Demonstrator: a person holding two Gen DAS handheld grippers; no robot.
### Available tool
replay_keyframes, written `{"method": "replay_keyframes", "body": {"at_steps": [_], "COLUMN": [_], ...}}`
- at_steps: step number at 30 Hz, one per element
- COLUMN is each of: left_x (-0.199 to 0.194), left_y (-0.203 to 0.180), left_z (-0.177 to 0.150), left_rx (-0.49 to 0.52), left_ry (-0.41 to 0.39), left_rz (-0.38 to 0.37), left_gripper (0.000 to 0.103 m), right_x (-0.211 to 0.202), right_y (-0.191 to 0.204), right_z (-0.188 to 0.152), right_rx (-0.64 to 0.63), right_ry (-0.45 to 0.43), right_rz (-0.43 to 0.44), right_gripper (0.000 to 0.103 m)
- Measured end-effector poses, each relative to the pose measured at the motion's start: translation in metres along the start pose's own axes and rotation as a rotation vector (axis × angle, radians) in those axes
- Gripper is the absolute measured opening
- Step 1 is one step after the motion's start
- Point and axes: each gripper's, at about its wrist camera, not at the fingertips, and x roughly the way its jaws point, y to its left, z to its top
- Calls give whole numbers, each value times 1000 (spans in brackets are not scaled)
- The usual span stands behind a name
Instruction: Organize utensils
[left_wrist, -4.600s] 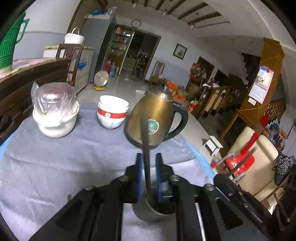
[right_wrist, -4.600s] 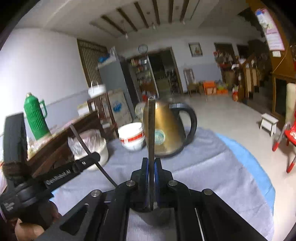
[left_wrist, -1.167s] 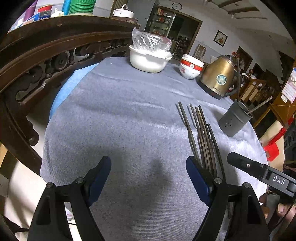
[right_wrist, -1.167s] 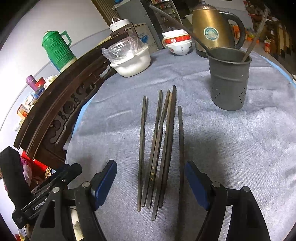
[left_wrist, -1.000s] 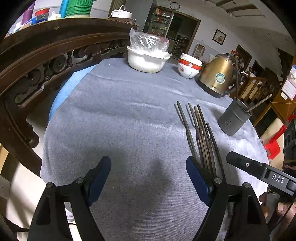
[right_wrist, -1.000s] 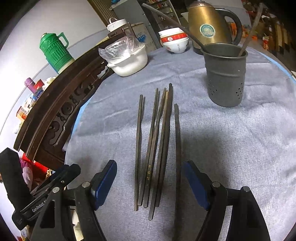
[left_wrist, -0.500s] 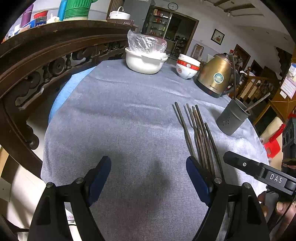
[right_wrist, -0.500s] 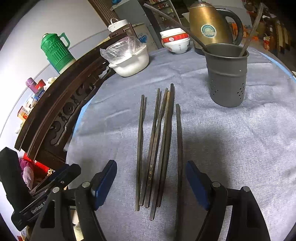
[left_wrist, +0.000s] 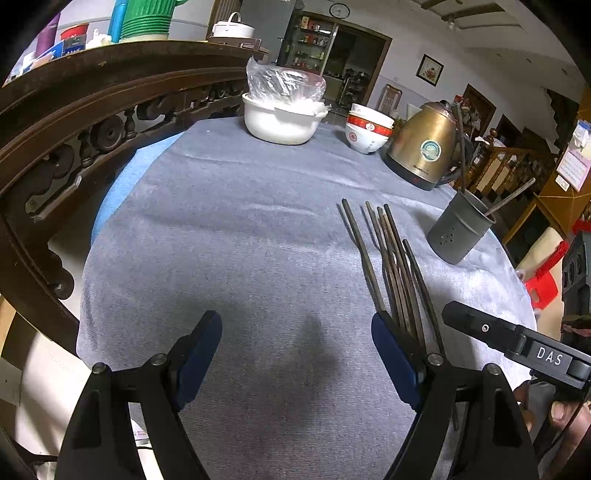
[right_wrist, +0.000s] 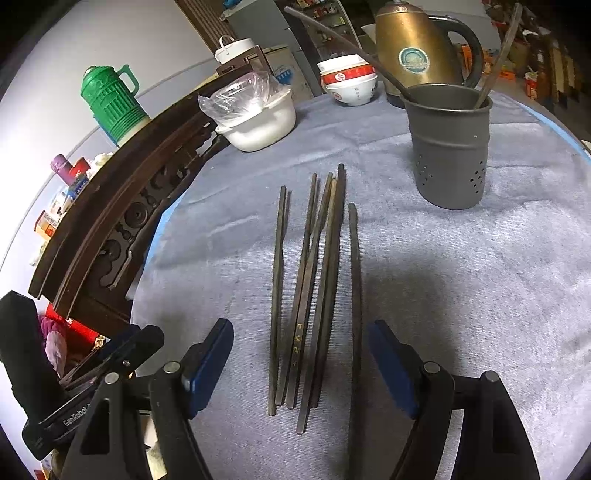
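Several dark chopsticks (right_wrist: 317, 280) lie side by side on the grey cloth, running away from me; the left wrist view shows the chopsticks (left_wrist: 391, 262) to the right of centre. A grey perforated holder (right_wrist: 448, 147) stands beyond them on the right with two chopsticks leaning in it; in the left wrist view the holder (left_wrist: 458, 236) sits far right. My right gripper (right_wrist: 300, 356) is open, hovering over the near ends of the chopsticks, gripping nothing. My left gripper (left_wrist: 295, 350) is open over bare cloth, the chopsticks by its right finger.
A brass kettle (right_wrist: 413, 48), stacked red-and-white bowls (right_wrist: 349, 83) and a white pot covered in plastic (right_wrist: 255, 118) stand at the far side. A carved dark wooden chair back (left_wrist: 74, 122) curves along the left edge. A green thermos (right_wrist: 110, 99) stands behind it.
Since several seconds ago both grippers let go of chopsticks over the holder and pulled back to the near side. Over the last second nothing has visibly moved.
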Motion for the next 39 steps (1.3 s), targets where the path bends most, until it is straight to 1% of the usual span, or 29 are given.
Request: {"method": "replay_keyframes", "body": {"at_steps": [14, 18, 21, 23, 26, 27, 28, 29, 30, 31, 32, 34, 36, 37, 38, 39], "left_x": [1, -2, -2, 1, 4, 5, 5, 5, 5, 6, 6, 7, 9, 10, 11, 11], "left_y": [0, 2, 4, 6, 8, 8, 9, 9, 9, 10, 10, 10, 9, 8, 6, 5], "left_z": [-1, -1, -3, -3, -3, -2, -2, -2, -2, -1, -1, -1, 0, 0, 0, 0], "left_rx": [3, -5, -15, -23, -28, -28, -29, -30, -31, -33, -33, -31, -29, -26, -22, -18], "left_ry": [1, -7, -7, 5, 15, 15, 14, 13, 15, 17, 19, 23, 29, 32, 35, 36], "left_rz": [-15, -26, -35, -40, -37, -36, -34, -32, -30, -30, -29, -27, -26, -27, -28, -28], "left_gripper": [83, 83, 83, 83, 83, 83, 83, 83, 83, 83, 83, 83, 83, 83, 83, 83], "right_x": [-3, -5, -2, 6, 17, 19, 22, 24, 28, 31, 33, 39, 47, 53, 57, 58], "right_y": [-2, -1, -3, -10, -13, -13, -13, -13, -15, -16, -18, -22, -26, -29, -30, -30], "right_z": [-1, 2, 9, 14, 21, 23, 26, 27, 31, 34, 37, 43, 48, 50, 51, 54], "right_rx": [-1, -21, -45, -36, -39, -42, -45, -46, -39, -32, -29, -28, -31, -29, -24, -34], "right_ry": [3, 11, 53, 112, 159, 165, 166, 166, 171, 178, 180, 186, 203, 215, 224, 220], "right_rz": [-15, -43, -84, -88, -91, -92, -102, -112, -122, -128, -140, -165, -177, -183, -176, -178], "right_gripper": [79, 79, 79, 79, 79, 76, 69, 64, 57, 52, 50, 40, 39, 36, 35, 29]}}
